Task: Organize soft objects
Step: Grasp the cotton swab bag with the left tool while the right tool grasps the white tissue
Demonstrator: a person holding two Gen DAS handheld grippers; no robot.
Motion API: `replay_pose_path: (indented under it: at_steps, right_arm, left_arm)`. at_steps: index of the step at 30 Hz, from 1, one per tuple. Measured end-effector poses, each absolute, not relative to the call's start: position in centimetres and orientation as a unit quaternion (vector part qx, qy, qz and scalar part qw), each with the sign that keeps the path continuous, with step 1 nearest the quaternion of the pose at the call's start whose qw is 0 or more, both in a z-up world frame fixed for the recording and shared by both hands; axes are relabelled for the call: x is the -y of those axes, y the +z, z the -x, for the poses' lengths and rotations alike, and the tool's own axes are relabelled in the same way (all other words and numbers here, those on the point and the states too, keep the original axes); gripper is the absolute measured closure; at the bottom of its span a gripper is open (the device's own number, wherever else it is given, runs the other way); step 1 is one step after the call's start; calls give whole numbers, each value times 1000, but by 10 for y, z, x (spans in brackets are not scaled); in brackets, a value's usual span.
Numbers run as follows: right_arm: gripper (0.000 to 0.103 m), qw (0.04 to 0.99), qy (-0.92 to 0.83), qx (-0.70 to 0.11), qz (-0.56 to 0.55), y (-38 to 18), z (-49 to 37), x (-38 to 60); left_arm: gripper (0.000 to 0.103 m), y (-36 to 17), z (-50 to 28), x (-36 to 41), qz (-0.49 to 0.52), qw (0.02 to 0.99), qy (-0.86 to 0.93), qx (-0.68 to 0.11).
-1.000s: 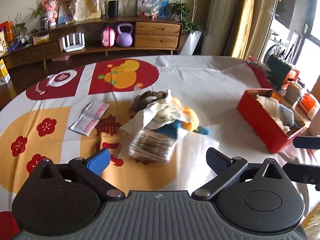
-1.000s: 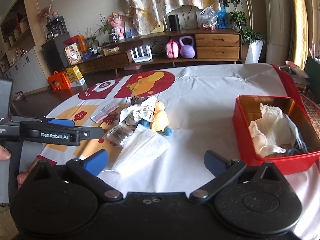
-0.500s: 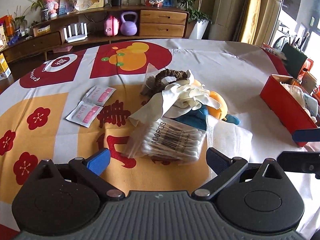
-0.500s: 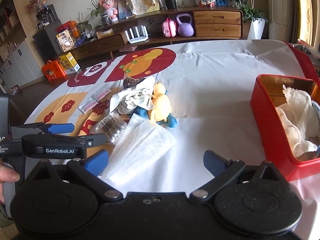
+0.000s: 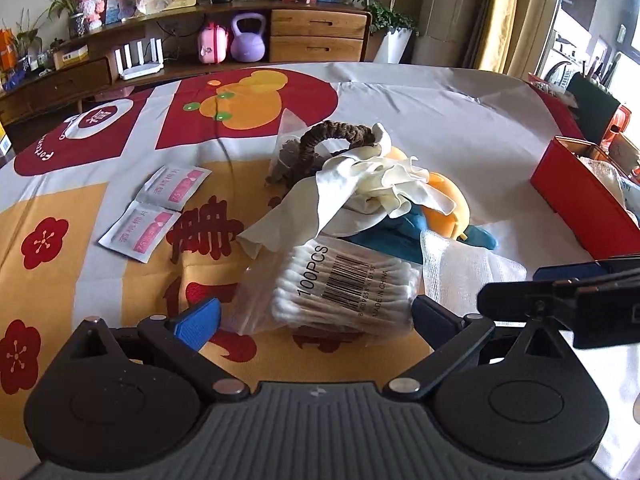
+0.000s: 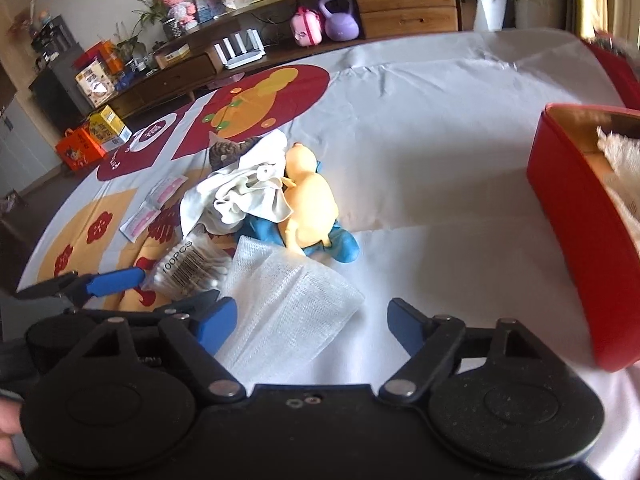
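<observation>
Toward the left edge of the worktop (image 5: pixel 400 92), which carries a white cloth with red and orange prints, two flat pink-and-white sachets (image 5: pixel 156 210) lie side by side, apart from the main pile.

The left claw (image 5: pixel 316 314) is wide open and holds nothing. Its blue-padded fingers stand on either side of the near end of a clear plastic bag of cotton swabs labelled "100PCS" (image 5: pixel 340 284); contact between pads and bag cannot be determined.

Beyond the bag, near the middle of the worktop, lies the pile. A brown fabric hair band (image 5: pixel 332 140) sits at its far side. A crumpled cream-white rubber glove (image 5: pixel 360 184) lies draped over the pile's centre and overlaps the far end of the swab bag. A yellow plush duck with blue feet (image 6: pixel 310 208) lies against the right side of the glove.

A folded white gauze pad in a clear wrapper (image 6: pixel 288 304) lies just right of the swab bag, at the near side of the duck. The right claw (image 6: pixel 310 322) is wide open and empty; its left finger overlaps the near left part of the gauze, and the right finger stands over bare cloth.

Toward the right edge of the worktop stands a red rectangular tin box (image 6: pixel 572 208), well apart from the pile, containing white fabric (image 6: pixel 622 160).
</observation>
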State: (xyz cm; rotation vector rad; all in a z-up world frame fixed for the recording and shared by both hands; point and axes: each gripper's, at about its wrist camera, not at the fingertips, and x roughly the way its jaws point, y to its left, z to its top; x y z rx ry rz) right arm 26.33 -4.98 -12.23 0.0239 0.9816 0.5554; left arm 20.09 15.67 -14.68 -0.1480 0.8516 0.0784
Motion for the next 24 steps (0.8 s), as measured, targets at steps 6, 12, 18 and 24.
replay_pose_path:
  at_steps: [6,12,18,24]
  right_arm:
    - [39,839,263,-475,-30,-127,-268,47]
    - [58,841,263,-473,-34,-127,-267,49]
    - [91,844,270,-462,-20,-125,-262,47]
    - [99,851,273,-449,-12,-119,-253,55]
  left_arm:
    - [4,-151,-203,-152,61,911,35,-406]
    - [18,-152,-203,-145,42,915,29,-401]
    - [31,-150,-200,-139,37,917,21,-396]
    - [32,-147,-196,-136,34,918,25,-394]
